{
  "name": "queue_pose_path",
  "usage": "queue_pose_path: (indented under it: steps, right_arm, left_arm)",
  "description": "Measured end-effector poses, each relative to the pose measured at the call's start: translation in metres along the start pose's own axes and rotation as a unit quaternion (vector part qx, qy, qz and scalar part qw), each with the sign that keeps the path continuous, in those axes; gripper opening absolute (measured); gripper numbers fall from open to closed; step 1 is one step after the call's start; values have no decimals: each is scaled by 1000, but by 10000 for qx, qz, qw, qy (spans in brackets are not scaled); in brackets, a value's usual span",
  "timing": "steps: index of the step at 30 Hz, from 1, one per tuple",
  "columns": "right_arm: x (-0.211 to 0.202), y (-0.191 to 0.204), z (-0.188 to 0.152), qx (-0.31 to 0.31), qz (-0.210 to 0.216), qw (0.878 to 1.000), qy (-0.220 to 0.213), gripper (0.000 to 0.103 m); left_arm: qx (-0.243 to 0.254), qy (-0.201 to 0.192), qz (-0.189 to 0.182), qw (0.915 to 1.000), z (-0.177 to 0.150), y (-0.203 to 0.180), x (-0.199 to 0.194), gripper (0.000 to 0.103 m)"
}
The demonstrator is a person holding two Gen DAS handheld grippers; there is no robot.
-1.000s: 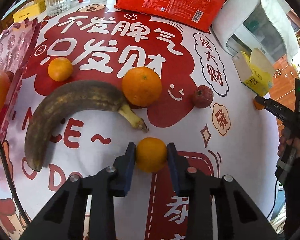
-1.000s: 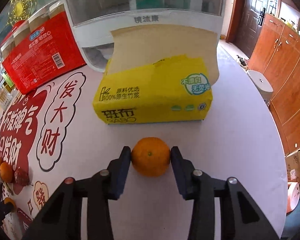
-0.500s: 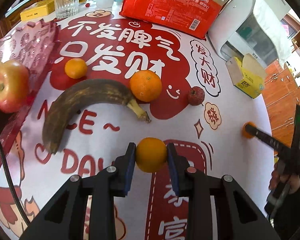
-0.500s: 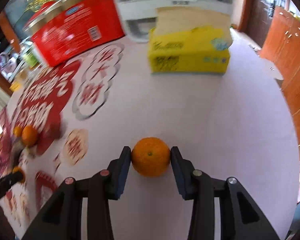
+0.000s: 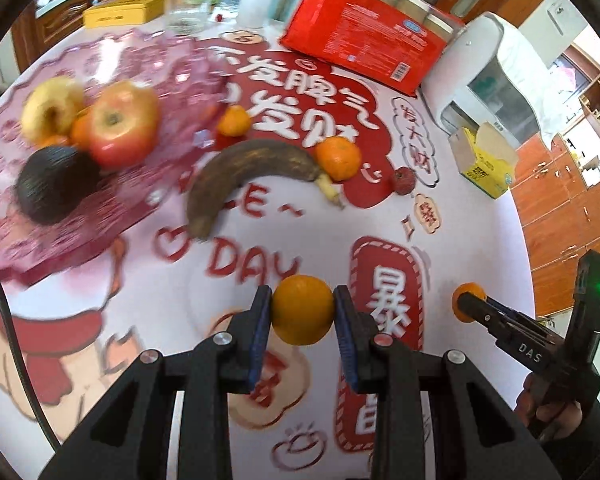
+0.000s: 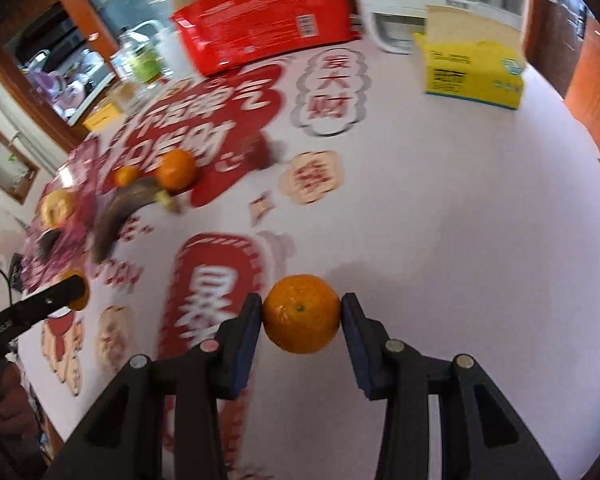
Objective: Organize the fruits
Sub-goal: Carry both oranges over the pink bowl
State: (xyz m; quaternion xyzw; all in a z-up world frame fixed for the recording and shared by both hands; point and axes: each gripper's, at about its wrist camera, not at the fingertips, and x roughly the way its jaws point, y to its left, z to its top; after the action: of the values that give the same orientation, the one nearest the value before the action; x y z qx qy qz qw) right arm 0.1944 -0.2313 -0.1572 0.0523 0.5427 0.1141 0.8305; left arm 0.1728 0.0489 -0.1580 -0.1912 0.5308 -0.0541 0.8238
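- Left wrist view: orange (image 5: 303, 309) is clamped between the left gripper (image 5: 302, 312) fingers, above the tabletop (image 5: 480, 240).
- Right wrist view: mandarin (image 6: 301, 313) is gripped by the right gripper (image 6: 302, 316).

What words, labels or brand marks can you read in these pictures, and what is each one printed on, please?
"DAY": tablecloth, in red.
"暴": red panel on the tablecloth.
"发大财": cloud badge on the tablecloth.
"DAS": right claw, on its arm.
Red cup package: barcode and small print blurred.
Yellow tissue box: print too blurred to read.
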Motion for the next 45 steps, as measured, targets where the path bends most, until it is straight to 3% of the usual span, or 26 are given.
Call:
queue_pose_path:
  steps: [11,20,31,45]
  right_arm:
    - [-11,98,-20,-625,483,9968,-77,41]
    - [-9,174,-32,-711,782,9943,-123,41]
    - [-14,253,-30,-694,995,9912,-525,41]
    - [-18,309,-22,-385,1017,9868,-1199,41]
  left_arm:
    - [-415,2,306,9987,-26,86,-43,29]
    - [-528,-59,614,9967,-25,161,-88,29]
    - [-224,-410,798,9957,14,234,-144,29]
    - [708,-635,529,9941,81,249,-156,30]
